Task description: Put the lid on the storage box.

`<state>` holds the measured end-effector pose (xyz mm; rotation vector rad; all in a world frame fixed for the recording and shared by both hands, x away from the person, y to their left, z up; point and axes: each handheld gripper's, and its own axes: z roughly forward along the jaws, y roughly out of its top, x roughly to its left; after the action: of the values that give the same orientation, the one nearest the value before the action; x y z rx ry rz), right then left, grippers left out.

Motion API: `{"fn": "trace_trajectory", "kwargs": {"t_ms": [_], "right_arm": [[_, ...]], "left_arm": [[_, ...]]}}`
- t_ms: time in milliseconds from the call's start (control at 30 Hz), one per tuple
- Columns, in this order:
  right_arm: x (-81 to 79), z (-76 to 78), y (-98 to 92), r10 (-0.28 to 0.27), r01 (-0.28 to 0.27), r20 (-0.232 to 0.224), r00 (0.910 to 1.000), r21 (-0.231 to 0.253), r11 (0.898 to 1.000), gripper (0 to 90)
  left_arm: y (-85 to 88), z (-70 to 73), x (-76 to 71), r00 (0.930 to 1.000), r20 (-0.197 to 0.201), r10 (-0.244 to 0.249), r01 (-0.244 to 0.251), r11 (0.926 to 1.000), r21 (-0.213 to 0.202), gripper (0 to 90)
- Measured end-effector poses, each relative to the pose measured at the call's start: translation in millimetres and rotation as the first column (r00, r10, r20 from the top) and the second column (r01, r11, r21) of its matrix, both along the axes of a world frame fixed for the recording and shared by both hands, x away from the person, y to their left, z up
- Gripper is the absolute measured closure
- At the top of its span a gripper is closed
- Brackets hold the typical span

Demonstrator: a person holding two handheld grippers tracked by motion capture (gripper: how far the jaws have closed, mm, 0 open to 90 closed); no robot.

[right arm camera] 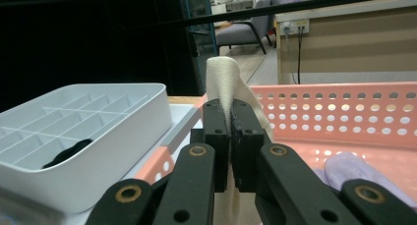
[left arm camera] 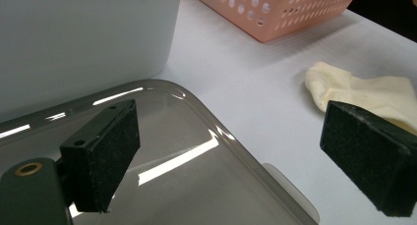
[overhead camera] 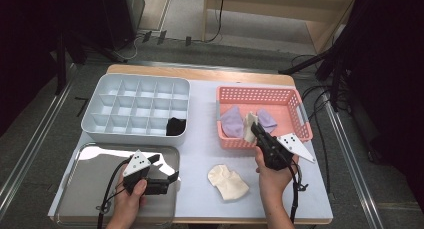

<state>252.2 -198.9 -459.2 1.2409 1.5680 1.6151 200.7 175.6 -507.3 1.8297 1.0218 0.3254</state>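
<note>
A cream sock [right arm camera: 223,82] is hanging over the pink basket [overhead camera: 295,96], pinched in the right gripper [overhead camera: 255,128], whose jaws are closing tight on it for lifting clear. The left gripper [overhead camera: 167,169] is waiting wide open and empty over the tray [overhead camera: 90,154], near the sock's mate [overhead camera: 227,181].

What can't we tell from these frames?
- Cream sock in the right gripper: its lower part is hidden behind the jaws in the right gripper view.
- Black item in the white divided organizer: too small to identify in the high view.
- Loose cream sock: partly behind a pad in the left gripper view.
</note>
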Motion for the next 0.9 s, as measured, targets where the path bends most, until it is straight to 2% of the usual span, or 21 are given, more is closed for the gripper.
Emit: {"fn": "trace_trajectory", "kwargs": {"t_ms": [33,67,200,233,500,633,767,800,900], "right_arm": [[0.0,0.0,0.0,0.0,0.0,0.0,1.0,0.0,1.0,87.2],[-9.1,0.5,-1.1,0.001,-0.001,0.008,1.0,-0.005,1.0,87.2],[-20.1,-0.9,-2.4,0.007,-0.007,0.012,0.9999,-0.008,1.0,87.2],[-28.9,-3.9,-2.9,0.018,-0.017,0.016,0.9997,-0.025,1.0,87.2],[-60.3,-18.4,-9.3,0.042,-0.042,0.004,0.9991,-0.061,0.997,87.2],[-71.3,-28.6,-20.4,0.04,-0.041,-0.022,0.999,-0.08,0.996,87.2],[-75.7,-34.0,-32.9,0.021,-0.024,-0.043,0.9989,-0.076,0.997,87.2],[-80.1,-36.5,-42.4,0.001,-0.004,-0.053,0.9986,-0.072,0.997,87.2],[-85.3,-38.5,-54.6,-0.023,0.018,-0.063,0.9978,-0.076,0.997,87.2]], "left_arm": [[0.3,0.0,0.1,1.0,-0.001,-0.001,0.001,1.0,0.001,8.5],[0.4,0.1,0.0,1.0,-0.002,-0.001,0.001,1.0,0.0,8.5],[0.4,0.1,0.0,1.0,-0.002,0.0,0.0,1.0,-0.001,8.5],[0.4,0.1,0.0,1.0,-0.001,0.0,0.0,1.0,-0.001,8.5],[0.6,0.0,0.0,1.0,0.003,0.003,-0.003,1.0,-0.001,8.5],[0.5,0.1,0.0,1.0,0.0,0.003,-0.003,1.0,-0.002,8.5],[0.5,0.0,0.1,1.0,0.0,0.005,-0.005,1.0,-0.002,8.5],[0.5,0.0,0.1,1.0,0.0,0.006,-0.006,1.0,-0.002,8.5],[0.9,-0.2,0.5,1.0,0.001,0.009,-0.009,0.9999,-0.004,8.5]]}}
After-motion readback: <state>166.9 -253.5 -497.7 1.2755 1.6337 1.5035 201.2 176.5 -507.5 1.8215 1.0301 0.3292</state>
